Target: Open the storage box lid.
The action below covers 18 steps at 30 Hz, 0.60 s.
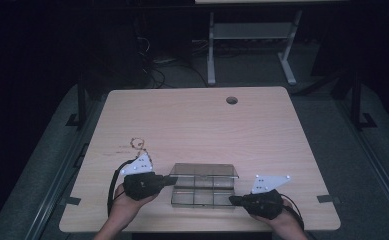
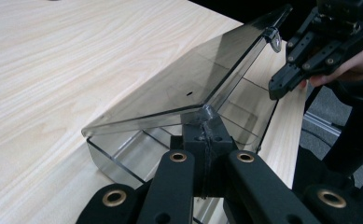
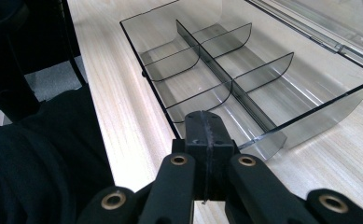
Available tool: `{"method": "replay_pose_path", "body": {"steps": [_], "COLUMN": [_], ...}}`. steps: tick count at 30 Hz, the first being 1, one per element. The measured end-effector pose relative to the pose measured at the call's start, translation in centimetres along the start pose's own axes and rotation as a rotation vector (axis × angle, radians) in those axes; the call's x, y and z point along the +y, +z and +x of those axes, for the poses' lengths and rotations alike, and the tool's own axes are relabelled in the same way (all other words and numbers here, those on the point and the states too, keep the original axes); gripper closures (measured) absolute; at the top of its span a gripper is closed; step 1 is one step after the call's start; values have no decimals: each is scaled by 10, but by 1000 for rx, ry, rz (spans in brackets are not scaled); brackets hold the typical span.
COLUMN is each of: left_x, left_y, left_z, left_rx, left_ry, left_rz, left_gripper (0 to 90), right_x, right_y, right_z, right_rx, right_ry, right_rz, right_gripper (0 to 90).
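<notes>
Near the front edge of the table (image 1: 192, 120): a clear grey box (image 1: 202, 196). Lies flat on the wood, between two hands. Has thin walls (image 3: 226, 79) inside that cut it into six little rooms. Has a lid (image 1: 204, 170) too, lifted partway and tilted up over the back half, joined to the box along the far side.

At the left end of the box: the left gripper (image 1: 174, 180), held in the left hand (image 1: 127, 205). Points sideways at the box. Jaws pressed tight together. In the left gripper view, tip right at the near corner of the tilted lid, touching it or just about; hard to tell if any bit of lid is pinched.

At the right front corner of the box: the right gripper (image 1: 232, 201), held in the right hand (image 1: 282, 220). Points at the box as well. Jaws pressed tight together, with nothing between them. Tip just beside the box's corner wall.

On top of each gripper: a grey three-cornered plate (image 1: 138, 164) with dots.

Farther back on the table: a round hole (image 1: 231, 100). Left of the middle: a thin brown ring mark (image 1: 138, 143).
</notes>
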<state>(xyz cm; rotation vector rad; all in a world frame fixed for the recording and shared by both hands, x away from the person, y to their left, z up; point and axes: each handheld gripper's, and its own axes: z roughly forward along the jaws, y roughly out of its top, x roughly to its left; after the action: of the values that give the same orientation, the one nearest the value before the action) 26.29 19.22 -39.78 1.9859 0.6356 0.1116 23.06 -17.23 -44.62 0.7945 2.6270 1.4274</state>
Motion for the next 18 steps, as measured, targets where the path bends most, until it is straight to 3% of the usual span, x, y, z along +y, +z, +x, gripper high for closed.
{"method": "replay_pose_path", "body": {"steps": [7, 16, 18], "left_x": [5, 6, 6], "left_y": [-1, -2, -2], "left_z": [3, 5, 6], "left_rx": [-1, -4, -6], "left_ry": [-6, 9, 6], "left_rz": [-27, -22, -22], "left_gripper": [899, 899, 899], "right_x": [0, -1, 0], "right_y": [0, 0, -3], "right_z": [0, -1, -1], "right_rx": [0, 6, 3], "right_ry": [4, 10, 9], "right_rz": [-2, -6, -25], "right_gripper": [900, 899, 830]}}
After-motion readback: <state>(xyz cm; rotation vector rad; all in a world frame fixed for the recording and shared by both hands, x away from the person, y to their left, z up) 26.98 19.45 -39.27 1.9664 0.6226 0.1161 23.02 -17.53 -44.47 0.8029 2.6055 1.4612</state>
